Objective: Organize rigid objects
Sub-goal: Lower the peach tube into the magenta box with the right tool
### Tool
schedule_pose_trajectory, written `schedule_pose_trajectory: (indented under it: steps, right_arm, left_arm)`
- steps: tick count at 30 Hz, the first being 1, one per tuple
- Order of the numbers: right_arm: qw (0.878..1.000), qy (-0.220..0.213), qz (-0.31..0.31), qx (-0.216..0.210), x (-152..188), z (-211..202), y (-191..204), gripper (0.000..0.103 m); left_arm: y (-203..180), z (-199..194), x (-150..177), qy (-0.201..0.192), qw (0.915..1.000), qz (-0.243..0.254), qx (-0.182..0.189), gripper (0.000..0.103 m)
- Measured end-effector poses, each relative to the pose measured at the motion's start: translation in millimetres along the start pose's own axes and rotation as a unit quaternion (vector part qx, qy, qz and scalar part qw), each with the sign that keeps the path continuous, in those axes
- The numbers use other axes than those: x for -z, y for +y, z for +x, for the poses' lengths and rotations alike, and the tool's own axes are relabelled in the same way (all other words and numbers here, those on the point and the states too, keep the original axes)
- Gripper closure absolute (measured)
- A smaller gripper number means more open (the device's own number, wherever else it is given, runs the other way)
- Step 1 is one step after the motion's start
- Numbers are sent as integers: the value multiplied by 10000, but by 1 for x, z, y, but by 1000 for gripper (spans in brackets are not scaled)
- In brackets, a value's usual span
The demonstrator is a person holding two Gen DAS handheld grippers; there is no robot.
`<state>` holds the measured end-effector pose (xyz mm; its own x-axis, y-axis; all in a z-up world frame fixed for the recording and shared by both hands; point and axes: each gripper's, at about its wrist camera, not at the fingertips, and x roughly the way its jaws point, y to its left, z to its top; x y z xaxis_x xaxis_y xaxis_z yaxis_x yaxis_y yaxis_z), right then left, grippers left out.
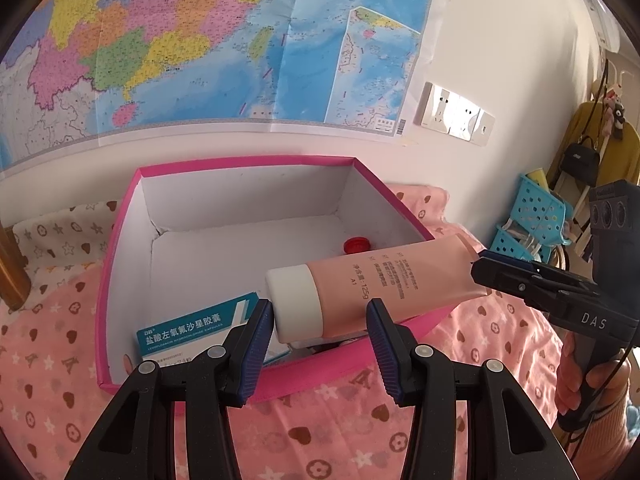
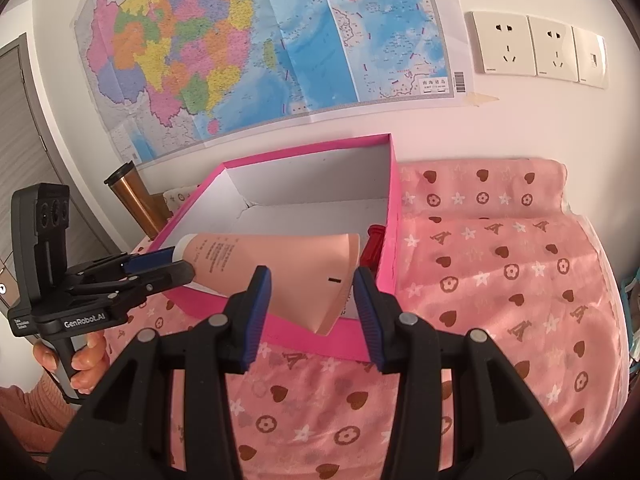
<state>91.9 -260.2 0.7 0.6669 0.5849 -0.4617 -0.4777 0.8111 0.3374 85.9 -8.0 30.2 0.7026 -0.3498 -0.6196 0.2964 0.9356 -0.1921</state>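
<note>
Left gripper [image 1: 320,320] around tube [image 1: 384,284], over box [image 1: 120,264]

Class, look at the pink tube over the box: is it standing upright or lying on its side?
On its side. The pink tube stretches roughly level over the pink box, white cap toward the left gripper, crimped end at the right gripper.
</note>
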Motion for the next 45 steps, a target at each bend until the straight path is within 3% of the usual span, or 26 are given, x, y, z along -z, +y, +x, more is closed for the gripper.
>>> schedule_pose_trajectory:
  steps: [45]
  right_arm:
    - [9998,79,-44,174,-18,25,-8,57]
  left_arm:
    - [19,40,-15,280,9993,-226,23,54]
